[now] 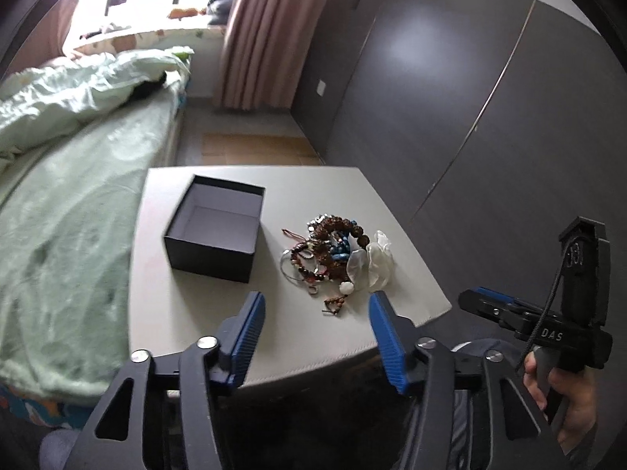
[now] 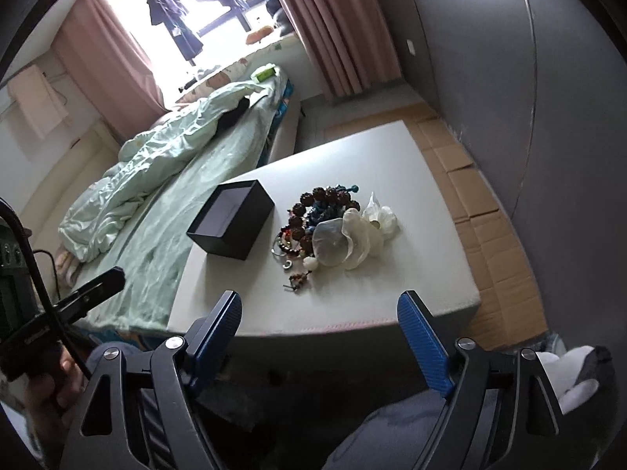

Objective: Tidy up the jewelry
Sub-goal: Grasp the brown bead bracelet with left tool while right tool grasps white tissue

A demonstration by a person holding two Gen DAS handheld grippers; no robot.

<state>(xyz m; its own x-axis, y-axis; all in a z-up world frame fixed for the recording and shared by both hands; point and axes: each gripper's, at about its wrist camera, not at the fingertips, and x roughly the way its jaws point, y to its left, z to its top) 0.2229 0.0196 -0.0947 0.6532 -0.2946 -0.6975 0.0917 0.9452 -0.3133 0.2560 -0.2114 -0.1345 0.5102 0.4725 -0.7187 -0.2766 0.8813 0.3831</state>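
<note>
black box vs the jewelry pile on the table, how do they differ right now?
The black box is one rigid, square-edged thing; the jewelry pile is a loose tangle of beads, rings and pale translucent pieces. The box is uniformly dark; the pile is brown, blue and white. The box stands open and empty. Both sit apart on the white table, untouched by either tongs.

Black grippers, ribbed blue pads (silver screws), "DAS" marking.

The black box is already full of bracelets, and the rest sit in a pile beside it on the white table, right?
Not quite. The black box is empty: the left wrist view looks straight into it and shows only its bare lining. All the jewelry sits in the pile beside it on the white table.
</note>
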